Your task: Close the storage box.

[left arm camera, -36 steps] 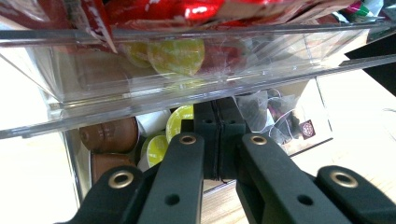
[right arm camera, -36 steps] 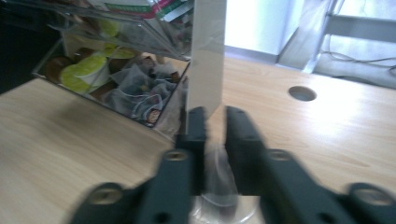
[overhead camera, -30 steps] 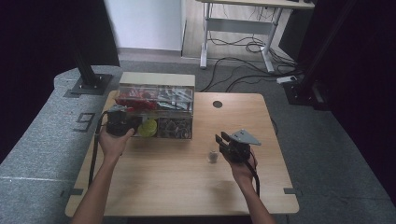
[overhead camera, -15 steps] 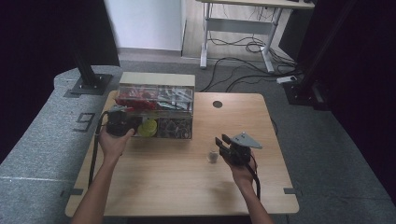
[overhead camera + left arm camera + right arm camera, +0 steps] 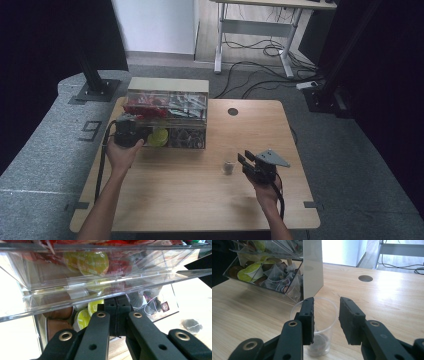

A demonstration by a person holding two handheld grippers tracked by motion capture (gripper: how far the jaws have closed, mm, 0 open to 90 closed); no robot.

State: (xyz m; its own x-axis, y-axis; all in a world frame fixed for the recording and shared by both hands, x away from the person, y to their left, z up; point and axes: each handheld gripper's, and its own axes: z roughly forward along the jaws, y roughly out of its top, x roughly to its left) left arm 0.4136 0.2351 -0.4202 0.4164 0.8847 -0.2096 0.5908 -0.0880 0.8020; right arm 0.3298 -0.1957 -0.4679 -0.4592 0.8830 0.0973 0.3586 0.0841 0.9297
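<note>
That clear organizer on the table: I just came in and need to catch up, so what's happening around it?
A person works two handheld grippers. The left gripper, jaws shut, sits at the lower drawer of the clear organizer, by the yellow-green pods. The right gripper, jaws open and just widening, hangs by a clear plastic cup holding something dark, not gripping it.

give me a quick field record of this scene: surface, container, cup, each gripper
surface: wooden table
container: clear organizer holding pods and tea bags, at the table's far left
cup: clear plastic cup, upright, something dark at its bottom
left gripper: shut, at the organizer's lower flap
right gripper: open, fingers just behind the cup, jaws have just been opening
</note>
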